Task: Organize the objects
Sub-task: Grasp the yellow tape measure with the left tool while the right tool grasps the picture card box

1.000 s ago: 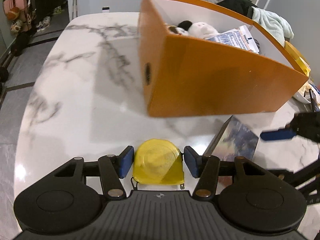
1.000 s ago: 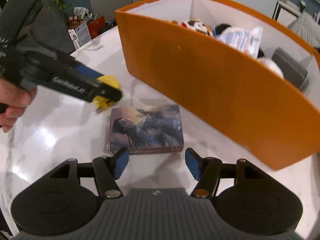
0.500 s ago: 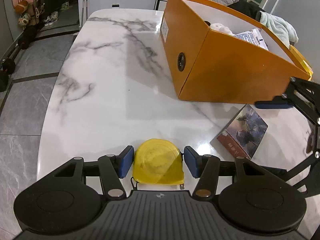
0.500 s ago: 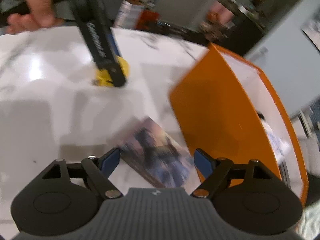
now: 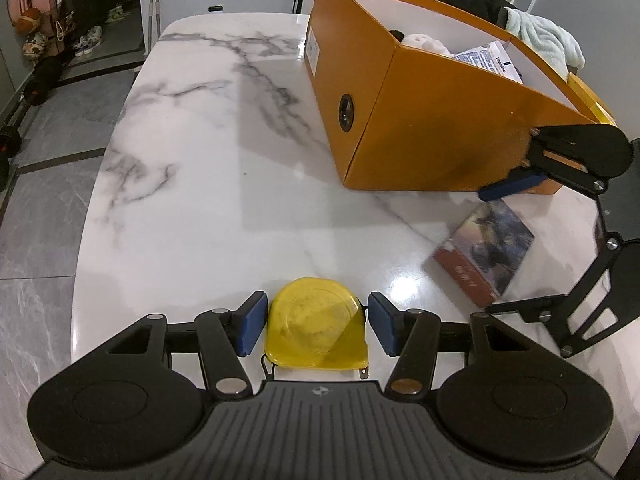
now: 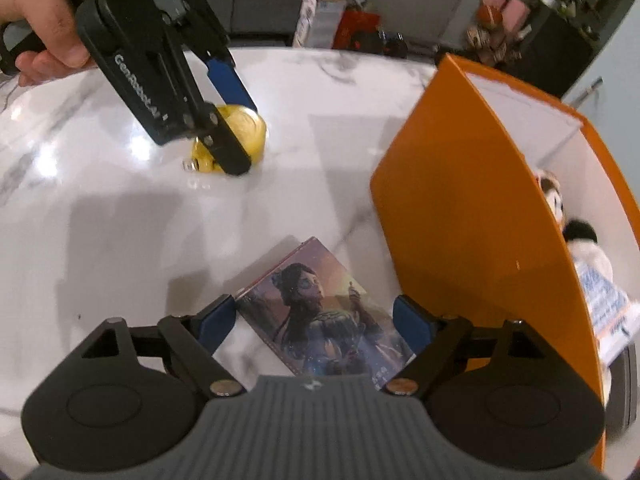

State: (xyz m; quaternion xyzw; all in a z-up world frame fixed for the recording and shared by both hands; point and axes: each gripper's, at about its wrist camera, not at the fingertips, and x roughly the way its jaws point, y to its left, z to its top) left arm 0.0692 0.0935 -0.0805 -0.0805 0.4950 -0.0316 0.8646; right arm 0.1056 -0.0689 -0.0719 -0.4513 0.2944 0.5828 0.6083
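Our left claw (image 5: 314, 328) squeezes the yellow tape measure (image 5: 316, 336). Our right claw (image 6: 310, 320) is opening around the picture box (image 6: 324, 316), partly hidden.

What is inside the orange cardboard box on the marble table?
In the orange cardboard box: a white-and-black plush toy and a printed white packet. The near wall hides the bottom.
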